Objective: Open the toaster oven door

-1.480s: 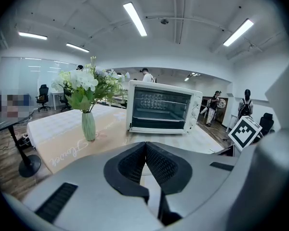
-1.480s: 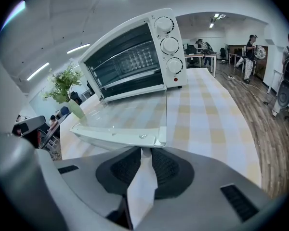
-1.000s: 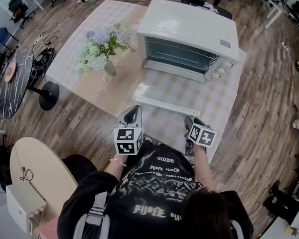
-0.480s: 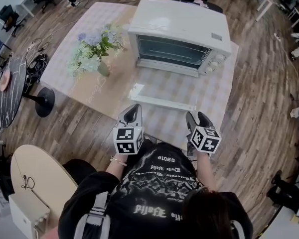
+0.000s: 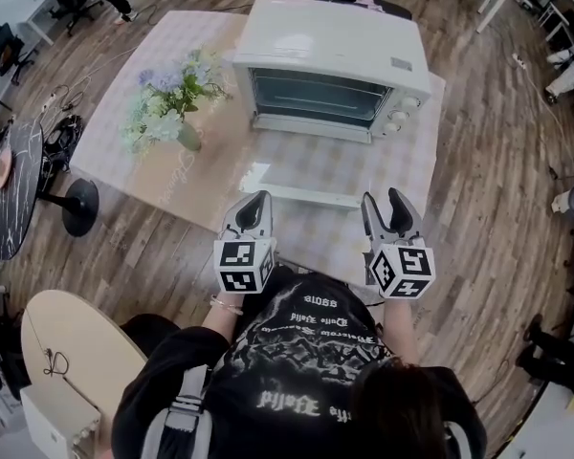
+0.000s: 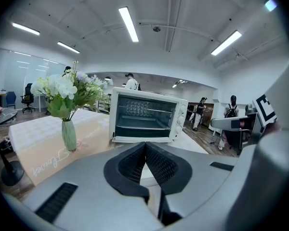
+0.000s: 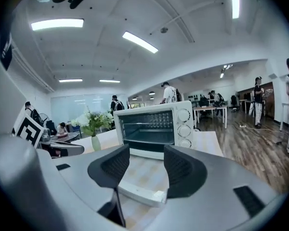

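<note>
The white toaster oven (image 5: pixel 330 46) stands at the back of the table with its cavity exposed. Its glass door lies folded down flat, the white handle (image 5: pixel 301 195) towards me. Both grippers hover on the near side of that handle, apart from it. My left gripper (image 5: pixel 258 202) is shut, its pads touching with nothing between them (image 6: pixel 145 146). My right gripper (image 5: pixel 382 199) is open; its jaws have just been opening and nothing is between them. In the right gripper view the handle (image 7: pixel 139 192) lies below the spread jaws (image 7: pixel 147 160), with the oven (image 7: pixel 156 126) beyond.
A vase of flowers (image 5: pixel 167 103) stands on the checked tablecloth (image 5: pixel 220 170) left of the oven. A black round table (image 5: pixel 10 170) is at far left and a beige one (image 5: pixel 67 352) near left. Desks, chairs and people fill the room behind.
My right gripper has risen from low by the table's front edge, tilted up to near level, and its jaws stand wider. The left gripper rose slightly. The door stays down.
</note>
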Motion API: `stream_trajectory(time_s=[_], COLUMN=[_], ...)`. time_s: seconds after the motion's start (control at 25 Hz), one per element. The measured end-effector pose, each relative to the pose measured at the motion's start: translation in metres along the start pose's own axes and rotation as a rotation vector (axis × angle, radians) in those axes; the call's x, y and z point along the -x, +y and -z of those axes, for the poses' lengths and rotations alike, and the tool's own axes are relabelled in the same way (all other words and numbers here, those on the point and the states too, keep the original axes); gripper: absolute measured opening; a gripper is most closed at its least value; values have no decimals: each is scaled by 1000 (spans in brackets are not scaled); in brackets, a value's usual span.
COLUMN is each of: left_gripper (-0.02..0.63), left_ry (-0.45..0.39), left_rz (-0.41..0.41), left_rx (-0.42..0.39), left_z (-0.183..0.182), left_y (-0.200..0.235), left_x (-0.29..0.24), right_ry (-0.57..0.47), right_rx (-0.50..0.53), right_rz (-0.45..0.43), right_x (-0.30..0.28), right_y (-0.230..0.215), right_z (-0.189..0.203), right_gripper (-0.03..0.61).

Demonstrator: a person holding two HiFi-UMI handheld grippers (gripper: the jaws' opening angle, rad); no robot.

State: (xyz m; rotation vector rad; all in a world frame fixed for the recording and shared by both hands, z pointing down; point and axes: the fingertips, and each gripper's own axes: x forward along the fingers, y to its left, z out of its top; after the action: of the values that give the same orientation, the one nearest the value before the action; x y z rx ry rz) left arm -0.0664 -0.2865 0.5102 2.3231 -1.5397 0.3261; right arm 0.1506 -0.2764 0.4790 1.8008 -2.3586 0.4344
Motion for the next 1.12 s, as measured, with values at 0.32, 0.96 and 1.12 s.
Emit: stream_trajectory(time_s=[0.32, 0.96, 1.12], left_gripper=[19, 18, 19], left_ry=[-92, -115, -110], left_rz=[40, 66, 77], left_rx=[-70, -5, -6], left_z=[-36, -42, -40], left_y=[-14, -17, -22], left_x=[1, 4, 2], right_ry=[-111, -100, -97], right_rx=[59, 51, 41], right_rz=[-3, 77, 78], right_x=[10, 8, 7], right_y=[8, -1, -1], right_z=[-40, -31, -28], right_gripper=[230, 35, 11])
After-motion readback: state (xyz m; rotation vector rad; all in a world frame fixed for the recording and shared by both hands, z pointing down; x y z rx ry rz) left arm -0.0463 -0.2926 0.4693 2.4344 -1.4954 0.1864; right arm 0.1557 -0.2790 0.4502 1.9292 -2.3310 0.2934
